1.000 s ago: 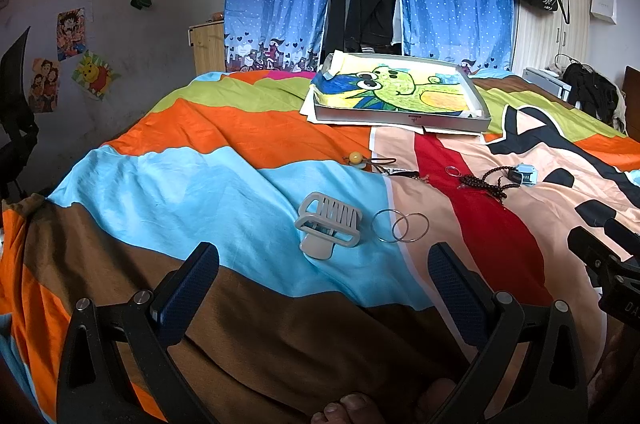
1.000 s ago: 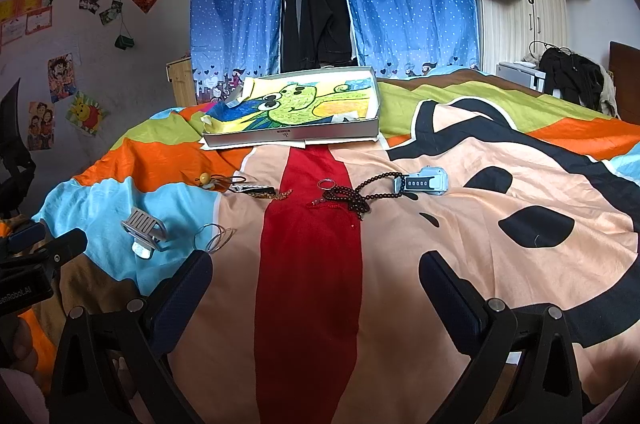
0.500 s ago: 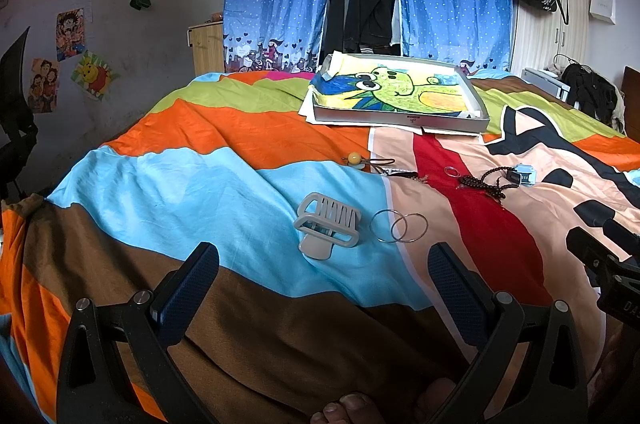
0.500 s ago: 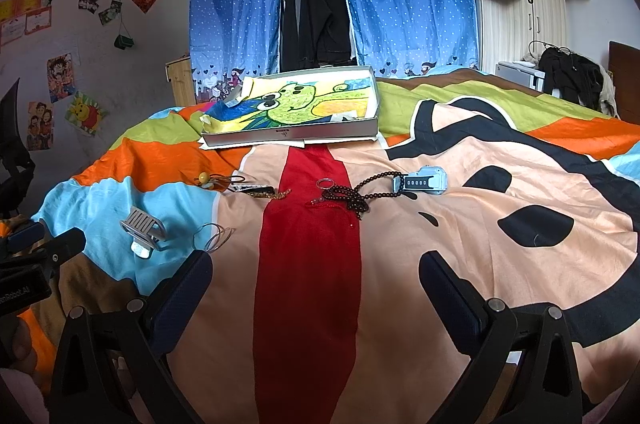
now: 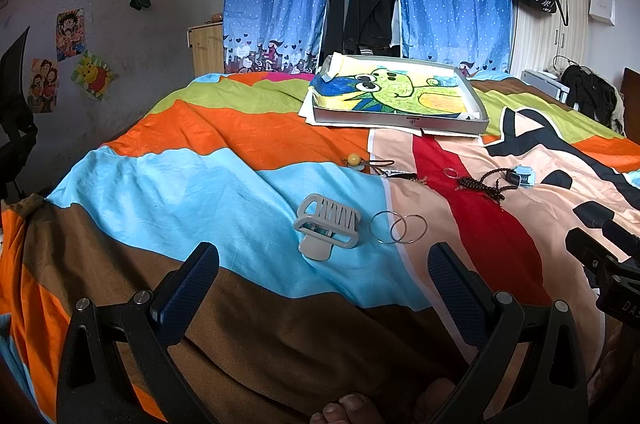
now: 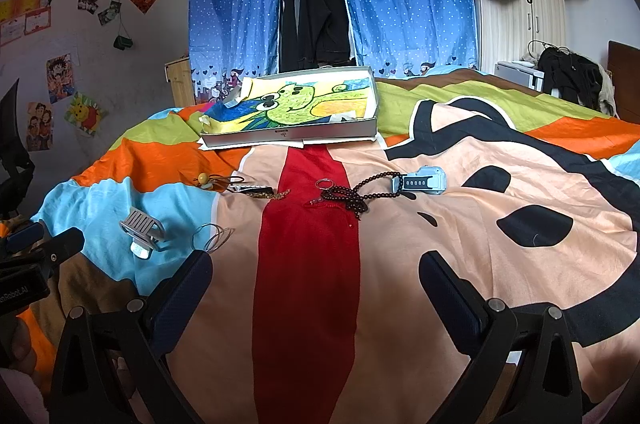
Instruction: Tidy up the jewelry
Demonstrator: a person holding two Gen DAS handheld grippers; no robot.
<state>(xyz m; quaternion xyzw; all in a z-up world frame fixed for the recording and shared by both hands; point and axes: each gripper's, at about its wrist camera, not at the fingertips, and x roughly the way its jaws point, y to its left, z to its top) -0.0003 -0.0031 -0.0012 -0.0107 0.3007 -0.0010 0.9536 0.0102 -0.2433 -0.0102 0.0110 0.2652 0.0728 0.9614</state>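
Now | left claw (image 5: 322, 276) | right claw (image 6: 314, 284) | both level, gaping (holding 0)

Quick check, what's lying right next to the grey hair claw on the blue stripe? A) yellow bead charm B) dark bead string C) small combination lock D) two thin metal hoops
D: two thin metal hoops, overlapping, lie just right of the grey hair claw; the other items sit farther up the bed.

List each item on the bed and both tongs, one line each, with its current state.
left tongs: open, empty
right tongs: open, empty
hair claw: lying loose on the blue stripe
hoop rings: overlapping, flat beside the claw
bead string: bunched in a heap
tray: holds only a drawing
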